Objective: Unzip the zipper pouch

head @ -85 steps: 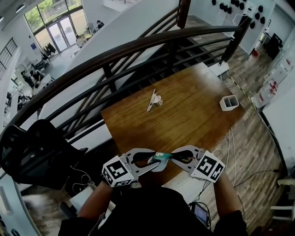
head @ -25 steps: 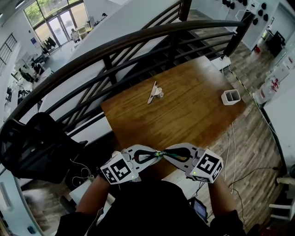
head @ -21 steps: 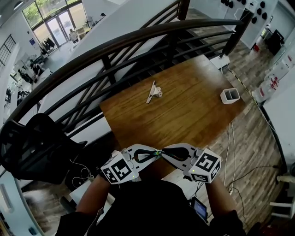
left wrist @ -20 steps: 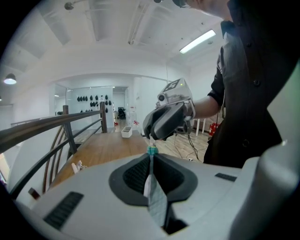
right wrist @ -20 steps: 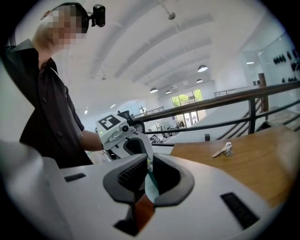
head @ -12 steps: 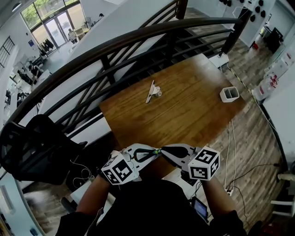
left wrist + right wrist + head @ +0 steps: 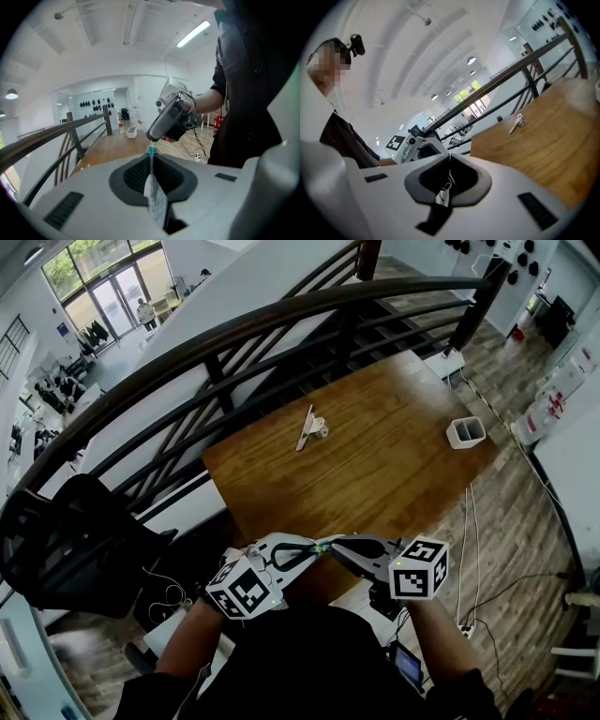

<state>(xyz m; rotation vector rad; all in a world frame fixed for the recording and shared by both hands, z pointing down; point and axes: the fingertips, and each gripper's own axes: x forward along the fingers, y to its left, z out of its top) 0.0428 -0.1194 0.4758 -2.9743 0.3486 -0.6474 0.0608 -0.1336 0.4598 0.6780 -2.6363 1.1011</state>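
Head view has the zipper pouch [image 7: 320, 547] off the table, held in the air over its near edge and close to the person's body, and showing only as a thin strip with a teal tip between the two tools. The left gripper [image 7: 312, 550] is pressed together on the pouch's clear body, which runs edge-on through its pads in the left gripper view. The right gripper [image 7: 330, 545] meets it tip to tip. Its jaws have just been closing and now sit together on the zipper pull [image 7: 443, 196], a thin cord with a small pale tag caught between the pads.

A second ago the right tool's marker cube faced more sideways. It has since rolled so that the cube faces up, while the left tool has kept its place and its pinch. A few seconds back the pouch showed a broader teal face, and now it is turned nearly edge-on.

I judge that both grips are now taken and the slide itself is the next step: the right tool draws the pull along while the left anchors the body. No view shows how far the zipper is open.

Farther out, the wooden table [image 7: 375, 474] carries a small white clip-like piece [image 7: 312, 430] and a white container [image 7: 466, 432], with a dark railing [image 7: 234, 343] behind
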